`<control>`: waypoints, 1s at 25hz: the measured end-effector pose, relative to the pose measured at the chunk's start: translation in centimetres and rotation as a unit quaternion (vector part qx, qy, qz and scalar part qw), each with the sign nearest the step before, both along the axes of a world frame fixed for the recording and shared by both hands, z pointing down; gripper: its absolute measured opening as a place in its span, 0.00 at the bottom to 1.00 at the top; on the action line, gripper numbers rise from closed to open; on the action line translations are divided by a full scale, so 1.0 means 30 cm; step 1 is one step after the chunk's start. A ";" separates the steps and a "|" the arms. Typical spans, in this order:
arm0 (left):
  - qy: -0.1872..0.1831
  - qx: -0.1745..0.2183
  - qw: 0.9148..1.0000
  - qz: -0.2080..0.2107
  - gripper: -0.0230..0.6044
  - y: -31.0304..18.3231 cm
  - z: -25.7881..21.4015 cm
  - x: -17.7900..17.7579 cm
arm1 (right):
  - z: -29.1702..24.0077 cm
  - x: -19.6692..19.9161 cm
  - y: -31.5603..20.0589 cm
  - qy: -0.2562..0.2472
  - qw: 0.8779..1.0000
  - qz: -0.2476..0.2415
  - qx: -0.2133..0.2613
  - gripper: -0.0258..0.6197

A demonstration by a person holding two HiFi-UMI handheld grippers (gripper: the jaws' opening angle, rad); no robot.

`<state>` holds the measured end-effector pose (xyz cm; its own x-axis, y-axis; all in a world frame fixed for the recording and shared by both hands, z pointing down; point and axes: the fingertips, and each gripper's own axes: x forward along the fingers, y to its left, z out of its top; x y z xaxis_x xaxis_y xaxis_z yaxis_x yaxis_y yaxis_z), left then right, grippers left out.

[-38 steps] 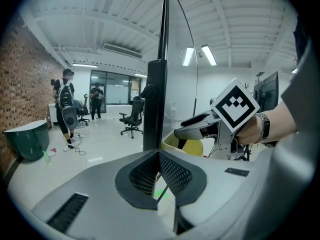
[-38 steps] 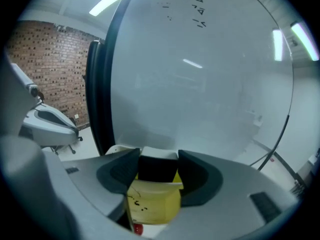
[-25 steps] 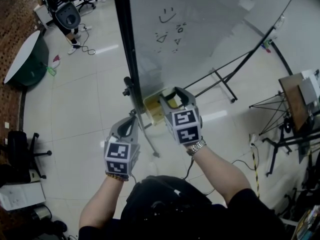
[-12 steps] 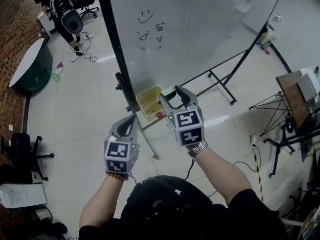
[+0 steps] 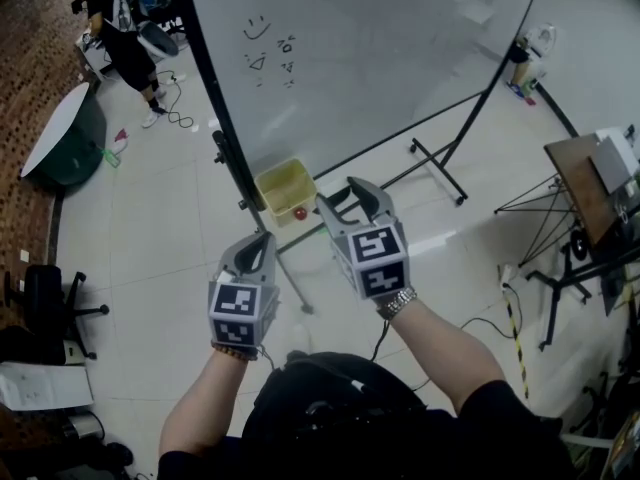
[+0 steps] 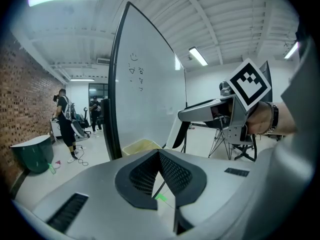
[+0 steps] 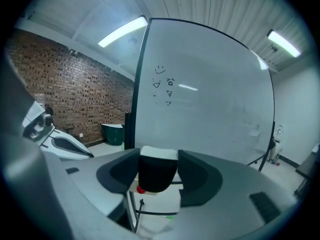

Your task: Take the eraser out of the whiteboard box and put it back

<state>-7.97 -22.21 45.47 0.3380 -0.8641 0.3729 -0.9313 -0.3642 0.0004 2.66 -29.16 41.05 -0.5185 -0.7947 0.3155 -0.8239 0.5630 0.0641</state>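
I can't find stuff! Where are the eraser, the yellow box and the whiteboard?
eraser [image 7: 156, 176]: right gripper view, black body.
yellow box [image 5: 283, 180]: head view, inside wall.
whiteboard [image 5: 400, 48]: head view, blank middle.

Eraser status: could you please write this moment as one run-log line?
right gripper: shut on eraser | left gripper: shut, empty | yellow box: below whiteboard, red item inside

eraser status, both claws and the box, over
Right claw shut on eraser, clear of the yellow box. Left claw shut, empty. Box by the whiteboard lower edge, small red thing inside; nothing in the way.
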 end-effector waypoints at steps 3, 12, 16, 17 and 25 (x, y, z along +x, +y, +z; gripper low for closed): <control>-0.002 0.002 1.000 0.000 0.04 0.043 -0.002 0.042 | 0.000 0.036 0.050 -0.001 1.000 -0.004 0.000 0.45; -0.011 0.017 1.000 -0.007 0.04 0.162 -0.036 0.134 | -0.034 0.116 0.196 -0.003 1.000 -0.023 0.010 0.45; -0.017 0.021 1.000 -0.012 0.04 0.211 -0.053 0.172 | -0.044 0.143 0.254 -0.012 1.000 -0.026 0.005 0.45; -0.017 0.020 1.000 -0.012 0.04 0.223 -0.058 0.181 | -0.046 0.149 0.266 -0.015 1.000 -0.025 0.003 0.45; -0.013 0.020 1.000 -0.017 0.04 0.273 -0.055 0.189 | -0.033 0.150 0.323 -0.016 0.999 -0.039 0.010 0.45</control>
<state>-2.29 -14.02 43.81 0.2992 -0.8891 0.3465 -0.9425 -0.3320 -0.0379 7.18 -19.46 40.05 -0.5894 -0.7567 0.2830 -0.7788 0.6253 0.0498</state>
